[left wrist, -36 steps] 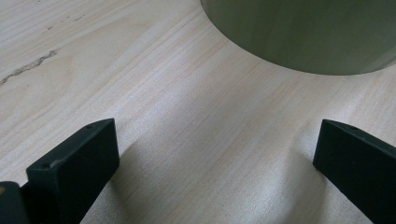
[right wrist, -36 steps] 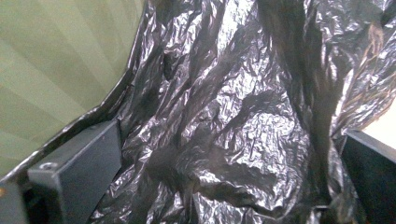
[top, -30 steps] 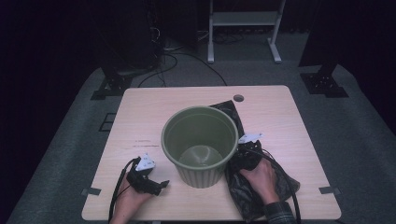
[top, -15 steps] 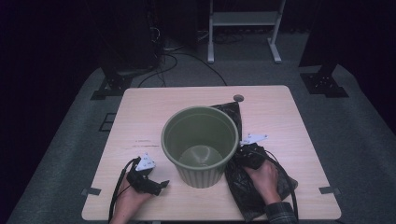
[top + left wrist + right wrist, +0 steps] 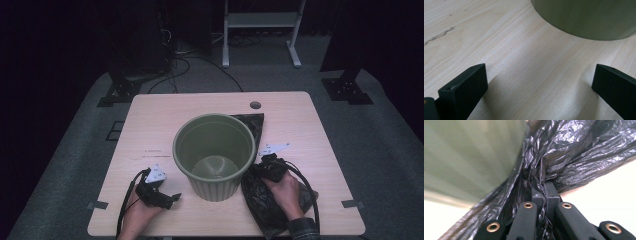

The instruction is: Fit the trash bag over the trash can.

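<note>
Beside the ribbed green plastic bin [image 5: 214, 155] — crinkled, glossy black bag [image 5: 564, 157].

The left tool [image 5: 539, 87] has its two black jaws standing wide apart at seven and four o'clock, low over the pale wooden worktop [image 5: 506, 50]. The green bin [image 5: 586, 17] stands at one o'clock, apart from both jaws.

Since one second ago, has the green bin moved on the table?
No. The green bin sits at the same spot below the table's cable hole.
</note>
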`<state>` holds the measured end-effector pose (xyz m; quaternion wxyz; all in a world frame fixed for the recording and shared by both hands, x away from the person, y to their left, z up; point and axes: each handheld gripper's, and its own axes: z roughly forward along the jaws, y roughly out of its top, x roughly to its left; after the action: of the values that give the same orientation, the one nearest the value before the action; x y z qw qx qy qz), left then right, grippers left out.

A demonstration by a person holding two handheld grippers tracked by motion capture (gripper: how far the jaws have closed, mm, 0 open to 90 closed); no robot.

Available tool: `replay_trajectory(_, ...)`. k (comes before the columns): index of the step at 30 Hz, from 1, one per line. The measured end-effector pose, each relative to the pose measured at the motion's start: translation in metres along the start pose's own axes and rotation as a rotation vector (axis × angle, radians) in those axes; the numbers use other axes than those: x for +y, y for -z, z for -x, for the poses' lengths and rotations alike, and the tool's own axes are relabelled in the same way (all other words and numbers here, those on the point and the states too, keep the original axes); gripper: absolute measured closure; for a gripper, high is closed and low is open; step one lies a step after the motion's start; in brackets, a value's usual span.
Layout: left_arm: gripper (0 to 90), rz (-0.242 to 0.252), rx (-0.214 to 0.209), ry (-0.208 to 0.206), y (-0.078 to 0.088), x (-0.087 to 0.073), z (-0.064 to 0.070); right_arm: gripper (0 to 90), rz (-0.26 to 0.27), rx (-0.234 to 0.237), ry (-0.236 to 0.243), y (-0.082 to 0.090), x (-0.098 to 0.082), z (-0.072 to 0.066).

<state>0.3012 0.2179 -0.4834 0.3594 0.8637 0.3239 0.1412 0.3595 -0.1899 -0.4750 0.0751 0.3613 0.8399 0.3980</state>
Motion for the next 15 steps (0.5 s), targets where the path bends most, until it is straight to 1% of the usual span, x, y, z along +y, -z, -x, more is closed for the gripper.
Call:
replay_trajectory(1, 0.0, 0.0, 0.0, 0.0, 0.0, 0.0, 0.0, 88.8, 0.0, 0.0, 0.0, 0.0, 0.0, 0.0)
replay_trajectory(3, 0.0, 0.0, 0.0, 0.0, 0.0, 0.0, 0.0, 88.8, 0.01, 0.037, -0.002, 0.004, 0.001, 0.0)
replay_trajectory(8, 0.0, 0.0, 0.0, 0.0, 0.0, 0.0, 0.0, 88.9, 0.036, 0.089, 0.017, 0.019, 0.005, -0.002)
replay_trajectory(11, 0.0, 0.0, 0.0, 0.0, 0.0, 0.0, 0.0, 88.9, 0.061, 0.143, 0.022, 0.028, 0.007, -0.002)
replay_trajectory(13, 0.0, 0.0, 0.0, 0.0, 0.0, 0.0, 0.0, 89.0, 0.072, 0.168, 0.021, 0.034, 0.008, -0.002)
replay_trajectory(15, 0.0, 0.0, 0.0, 0.0, 0.0, 0.0, 0.0, 89.0, 0.08, 0.178, 0.023, 0.039, 0.009, -0.002)
